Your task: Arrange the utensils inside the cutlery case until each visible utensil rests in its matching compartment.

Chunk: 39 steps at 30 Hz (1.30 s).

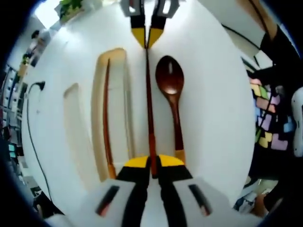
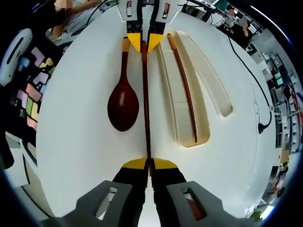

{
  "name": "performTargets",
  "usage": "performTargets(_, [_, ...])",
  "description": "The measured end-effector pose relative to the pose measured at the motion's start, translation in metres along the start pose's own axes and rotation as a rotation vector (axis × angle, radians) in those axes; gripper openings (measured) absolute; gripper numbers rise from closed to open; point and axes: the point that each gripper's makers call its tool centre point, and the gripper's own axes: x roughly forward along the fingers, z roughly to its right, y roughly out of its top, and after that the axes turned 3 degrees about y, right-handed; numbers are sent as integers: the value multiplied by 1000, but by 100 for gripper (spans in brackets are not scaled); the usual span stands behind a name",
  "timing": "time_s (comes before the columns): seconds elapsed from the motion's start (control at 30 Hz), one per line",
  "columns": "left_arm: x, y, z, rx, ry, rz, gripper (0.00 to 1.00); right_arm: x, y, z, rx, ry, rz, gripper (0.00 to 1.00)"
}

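Note:
A long dark red chopstick (image 1: 149, 104) (image 2: 146, 104) is held at both ends. My left gripper (image 1: 151, 163) is shut on one end and shows at the top of the right gripper view (image 2: 145, 41). My right gripper (image 2: 149, 164) is shut on the other end and shows at the top of the left gripper view (image 1: 147, 37). A dark wooden spoon (image 1: 170, 82) (image 2: 123, 106) lies on the white surface beside the held chopstick. A second chopstick (image 1: 107, 118) (image 2: 184, 90) rests in a long compartment of the white cutlery case (image 1: 118, 54) (image 2: 201, 139), on the other side.
A narrower empty compartment (image 1: 75, 127) (image 2: 208, 71) lies beyond the filled one. A black cable with a plug (image 1: 35, 87) (image 2: 258, 125) runs along the table edge. A mat of coloured blocks (image 1: 267, 118) (image 2: 33, 97) sits past the spoon's side.

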Motion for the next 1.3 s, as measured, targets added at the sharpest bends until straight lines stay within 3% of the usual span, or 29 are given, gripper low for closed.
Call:
performTargets(0.2, [2, 0, 0, -15, 24, -81, 6, 1, 1, 0, -46, -53, -32, 1])
performTargets(0.33, [2, -1, 1, 26, 20, -138, 6, 0, 0, 0, -39, -54, -10, 0])
performTargets(0.43, [3, -1, -1, 7, -4, -151, 6, 0, 0, 0, -53, -57, 7, 0])
performTargets(0.63, [2, -4, 1, 59, -18, -103, 6, 0, 0, 2, 8, -58, 73, 0])
performTargets(0.7, [2, -3, 0, -25, -6, -90, 6, 0, 1, 2, 4, -62, 81, 0])
performTargets(0.73, [2, -4, -1, -8, -8, -85, 6, 0, 2, 1, -1, -67, 81, 0])
performTargets(0.93, [1, -3, -1, 18, -20, -52, 5, 1, 3, 2, -37, -62, 27, 0])
performTargets(1.1, [1, 0, -5, -21, -17, 12, 5, -1, -1, 2, -53, -47, -1, 0])
performTargets(1.3, [-7, 3, 4, 2, -41, 14, 5, -7, 0, 0, -68, -57, -14, 0])
